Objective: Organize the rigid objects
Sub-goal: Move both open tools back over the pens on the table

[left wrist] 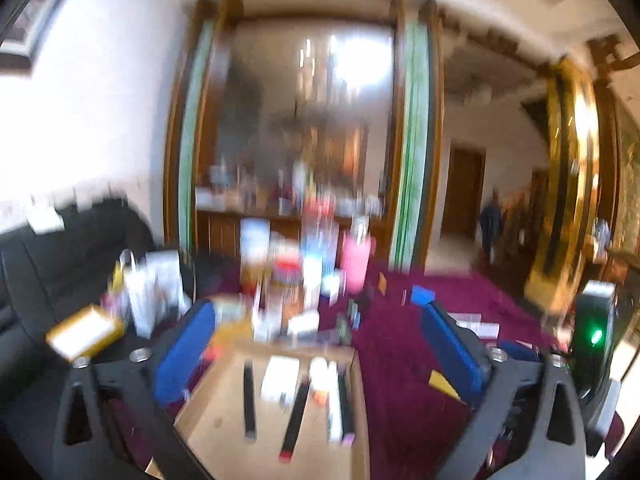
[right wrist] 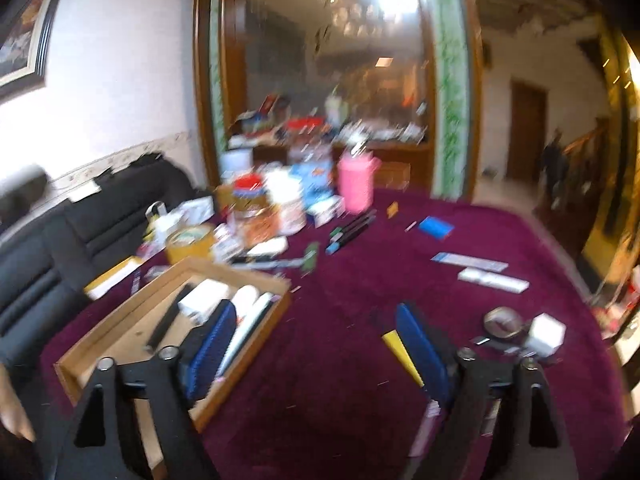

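Markers and small boxes lie in the wooden tray (left wrist: 276, 400), the thing I'm sorting into. My left tongs (left wrist: 320, 344) stand spread wide with nothing between the blue pads; in the left wrist view the tray sits right between the two fingers, low in the centre of the frame. My right tongs (right wrist: 316, 344) are spread wide too and pinch nothing; in the right wrist view the tray (right wrist: 256, 320) lies at lower left, partly behind the left finger, and only maroon cloth shows between the pads. Inside the tray I see black markers (left wrist: 250, 400) lying lengthwise beside white boxes (left wrist: 280, 376). A yellow wedge (right wrist: 400, 356) lies just beside the right finger.

Farther up the bench (right wrist: 360, 300), loose markers (right wrist: 352, 228) sit at centre frame, a blue block (right wrist: 436, 227) to their right, and two long flat packets (right wrist: 480, 270) at right. A pink cup (right wrist: 356, 184) stands among clutter at the far edge. Blur keeps me from reading any label.
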A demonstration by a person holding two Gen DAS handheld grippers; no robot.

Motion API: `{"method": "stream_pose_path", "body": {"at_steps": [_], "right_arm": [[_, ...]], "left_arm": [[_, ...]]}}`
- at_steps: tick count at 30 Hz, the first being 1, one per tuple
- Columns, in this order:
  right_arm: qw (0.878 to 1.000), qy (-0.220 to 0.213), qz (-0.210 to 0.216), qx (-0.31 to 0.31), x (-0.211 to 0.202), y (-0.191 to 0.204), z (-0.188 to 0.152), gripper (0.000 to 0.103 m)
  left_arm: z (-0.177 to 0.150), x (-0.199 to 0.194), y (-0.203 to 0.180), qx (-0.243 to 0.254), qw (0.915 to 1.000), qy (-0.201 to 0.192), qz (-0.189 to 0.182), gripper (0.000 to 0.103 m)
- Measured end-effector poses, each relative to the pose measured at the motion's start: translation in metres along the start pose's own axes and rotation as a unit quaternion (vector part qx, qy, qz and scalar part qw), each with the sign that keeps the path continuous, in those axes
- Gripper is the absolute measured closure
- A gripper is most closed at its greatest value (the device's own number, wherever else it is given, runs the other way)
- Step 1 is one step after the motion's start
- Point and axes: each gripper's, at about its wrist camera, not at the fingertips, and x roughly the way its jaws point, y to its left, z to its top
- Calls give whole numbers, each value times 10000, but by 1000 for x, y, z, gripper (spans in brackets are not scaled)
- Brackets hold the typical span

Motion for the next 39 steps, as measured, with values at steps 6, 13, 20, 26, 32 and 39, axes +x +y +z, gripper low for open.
{"method": "stream_pose_path", "body": {"at_steps": [6,13,20,26,32,39], "right_arm": [[9977,-371,-556,58,-11,-30,-8,3],[9962,-239,-816,187,-6,-63,-20,1],[9949,-3,-914,430,-3,-98,-37,1],[9919,312,-1052,634,3,-123,-52,1],[9840,695,-1112,1209,10,-158,-68,1],[9756,805,-938,1813,11,-181,-75,1]], "left_arm": [[-20,24,-39,-2,9948,863,-534,0],[-46,45,-74,16,9882,1473,-431,0],[-71,56,-112,546,9779,1959,-493,0],[-97,75,-137,943,9645,2418,-479,0],[-123,93,-156,1268,9499,2834,-342,0],[-140,107,-166,1403,9390,3124,-304,0]]}}
